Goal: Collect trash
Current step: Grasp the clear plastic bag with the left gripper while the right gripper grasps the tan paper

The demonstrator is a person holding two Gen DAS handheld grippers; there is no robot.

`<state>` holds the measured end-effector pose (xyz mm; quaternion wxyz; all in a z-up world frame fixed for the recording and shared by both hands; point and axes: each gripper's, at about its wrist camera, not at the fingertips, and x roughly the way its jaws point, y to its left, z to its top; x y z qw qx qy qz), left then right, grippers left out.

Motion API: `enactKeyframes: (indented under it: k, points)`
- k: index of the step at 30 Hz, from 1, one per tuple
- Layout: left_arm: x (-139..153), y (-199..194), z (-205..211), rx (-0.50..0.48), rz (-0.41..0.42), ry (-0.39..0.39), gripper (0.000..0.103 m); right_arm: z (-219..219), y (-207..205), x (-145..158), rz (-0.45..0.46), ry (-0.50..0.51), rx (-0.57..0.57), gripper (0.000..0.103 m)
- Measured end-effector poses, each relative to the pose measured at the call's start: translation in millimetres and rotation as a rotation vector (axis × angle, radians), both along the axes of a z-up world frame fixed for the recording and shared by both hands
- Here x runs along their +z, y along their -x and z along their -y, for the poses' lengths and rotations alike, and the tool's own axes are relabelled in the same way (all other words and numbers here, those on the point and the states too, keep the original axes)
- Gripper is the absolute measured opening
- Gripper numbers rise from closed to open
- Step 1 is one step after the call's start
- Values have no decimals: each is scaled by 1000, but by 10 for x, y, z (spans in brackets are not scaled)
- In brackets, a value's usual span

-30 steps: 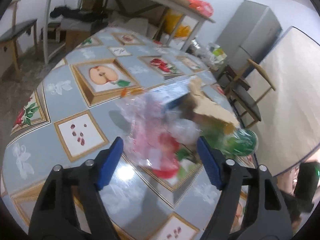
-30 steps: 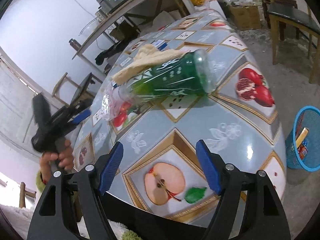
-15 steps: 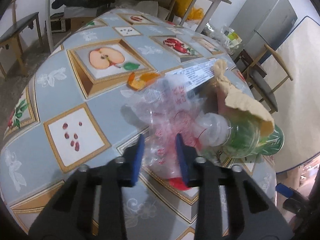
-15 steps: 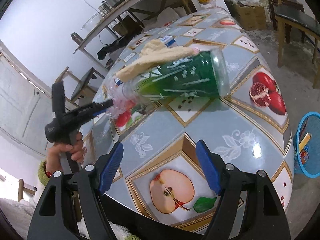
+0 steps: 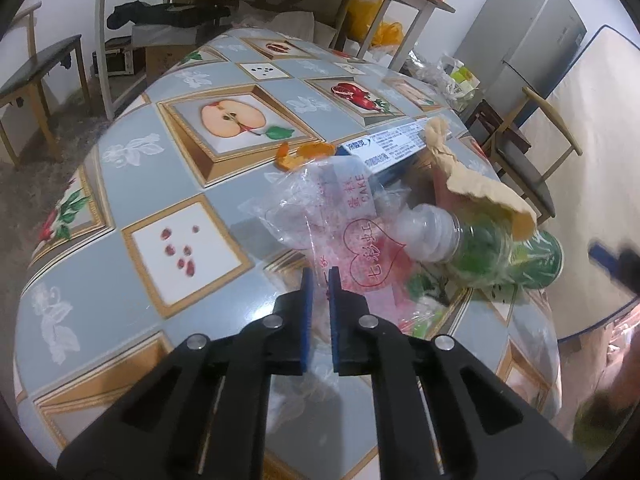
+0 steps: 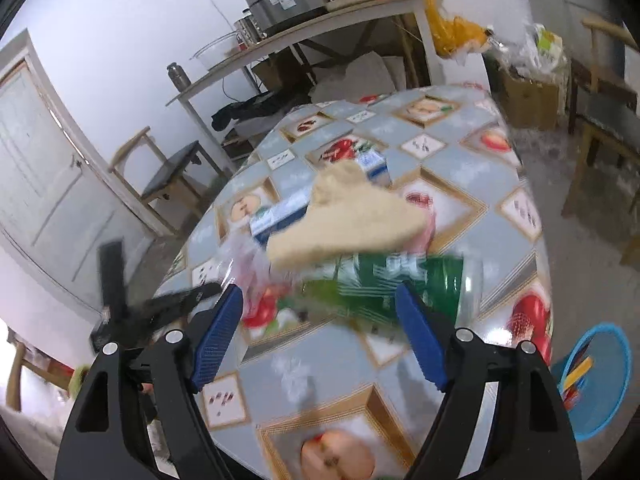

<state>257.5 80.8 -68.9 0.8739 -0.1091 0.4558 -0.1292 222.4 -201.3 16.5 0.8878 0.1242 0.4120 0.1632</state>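
Note:
A pile of trash lies on the table: a clear plastic bag with red print (image 5: 340, 220), a green plastic bottle (image 5: 492, 252) on its side, a crumpled brown paper (image 5: 476, 176), a blue and white carton (image 5: 396, 146) and orange peel (image 5: 304, 154). My left gripper (image 5: 321, 280) is shut on the near edge of the plastic bag. My right gripper (image 6: 320, 320) is open just in front of the green bottle (image 6: 400, 280), with the brown paper (image 6: 348, 212) above it. The left gripper also shows in the right wrist view (image 6: 176, 304).
The round table (image 5: 120, 184) has a fruit-print cloth. A blue waste basket (image 6: 596, 380) stands on the floor right of the table. Chairs (image 5: 520, 152), a long side table (image 6: 320, 24) and a grey fridge (image 5: 532, 36) stand around.
My left gripper has closed on the plastic bag's edge. My right gripper has moved in toward the green bottle, staying open.

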Motion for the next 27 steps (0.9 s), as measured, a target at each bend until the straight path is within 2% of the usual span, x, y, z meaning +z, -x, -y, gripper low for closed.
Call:
enactKeyframes:
  k: [4, 9, 14, 18, 20, 21, 23, 24, 25, 27]
  points:
    - [9, 144, -77, 4, 14, -16, 6, -111, -394, 21, -14, 58, 45, 81]
    - [-15, 232, -153, -7, 5, -15, 6, -281, -868, -208, -84, 164, 47, 81]
    - [-9, 309, -143, -39, 17, -48, 6, -458, -1137, -424, -157, 226, 66, 78]
    - [-24, 326, -156, -46, 12, -47, 6, -532, -1229, -519, -206, 245, 59, 64]
    - [-28, 332, -168, -42, 10, -37, 6, -546, -1231, -523, -210, 239, 61, 51]
    - [-32, 335, -173, -39, 9, -33, 6, -546, -1235, -521, -213, 234, 59, 48]
    - [-40, 343, -188, -34, 8, -27, 6, -535, -1232, -513, -213, 220, 51, 32]
    - [-44, 344, -195, -32, 8, -24, 6, -528, -1226, -505, -210, 214, 46, 28]
    - [-48, 347, -203, -31, 7, -21, 6, -514, -1207, -484, -203, 205, 40, 20]
    - [-55, 354, -218, -27, 4, -12, 6, -492, -1189, -438, -186, 193, 31, 12]
